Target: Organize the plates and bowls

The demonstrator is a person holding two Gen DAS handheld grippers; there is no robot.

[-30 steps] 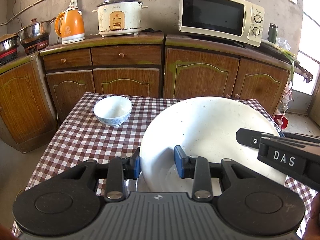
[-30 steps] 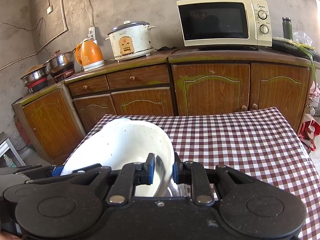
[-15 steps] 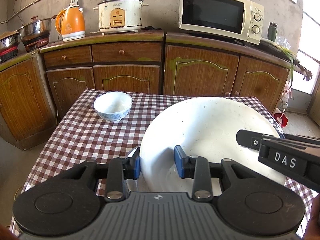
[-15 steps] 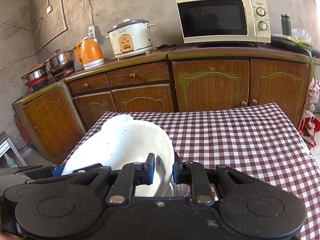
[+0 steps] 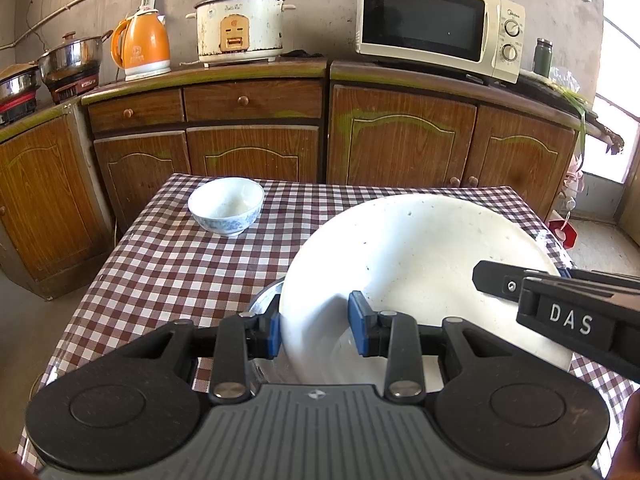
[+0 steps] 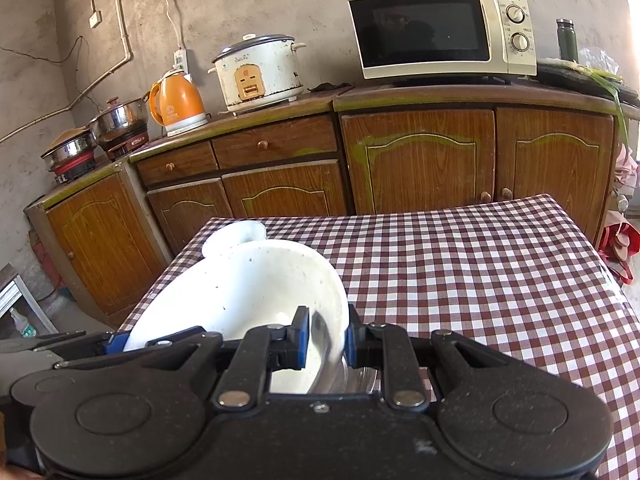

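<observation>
A large white bowl is held tilted above the checked table. My left gripper is shut on its near-left rim, one blue pad outside the wall and one inside. My right gripper is shut on the opposite rim and shows in the left wrist view as a black finger. From the right wrist view the white bowl fills the lower left. A metal bowl sits just under it, mostly hidden. A small blue-and-white bowl stands at the table's far left and peeks out behind the big bowl.
Wooden cabinets run behind the table, carrying a microwave, a rice cooker, an orange kettle and pots. The checked cloth stretches to the right of the bowls. A person's hand shows at the lower right edge.
Both grippers keep the same hold on the white bowl. The background has slid only slightly in both views.
</observation>
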